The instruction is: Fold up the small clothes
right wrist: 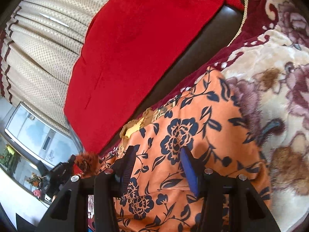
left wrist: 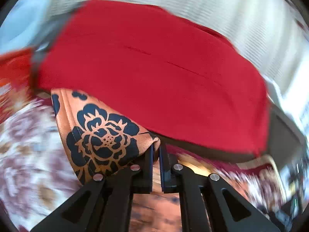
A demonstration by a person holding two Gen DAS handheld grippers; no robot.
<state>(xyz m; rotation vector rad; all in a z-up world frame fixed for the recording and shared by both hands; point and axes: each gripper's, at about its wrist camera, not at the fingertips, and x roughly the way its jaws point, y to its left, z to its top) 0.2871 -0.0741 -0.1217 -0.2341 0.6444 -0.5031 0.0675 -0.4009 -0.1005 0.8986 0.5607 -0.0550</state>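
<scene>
An orange garment with a dark blue flower print (right wrist: 185, 139) lies spread on a flowered blanket in the right wrist view. My right gripper (right wrist: 157, 154) is open just above it, one finger on each side of a printed flower. In the left wrist view my left gripper (left wrist: 156, 147) is shut on a corner of the same orange garment (left wrist: 100, 133), which hangs lifted to the left of the fingers. That view is blurred.
A red cloth (right wrist: 135, 44) lies over a dark headboard (right wrist: 208, 46) behind the garment; it also shows in the left wrist view (left wrist: 154, 73). The cream and maroon flowered blanket (right wrist: 274, 89) covers the bed. A dotted cream curtain (right wrist: 44, 54) hangs at the back left.
</scene>
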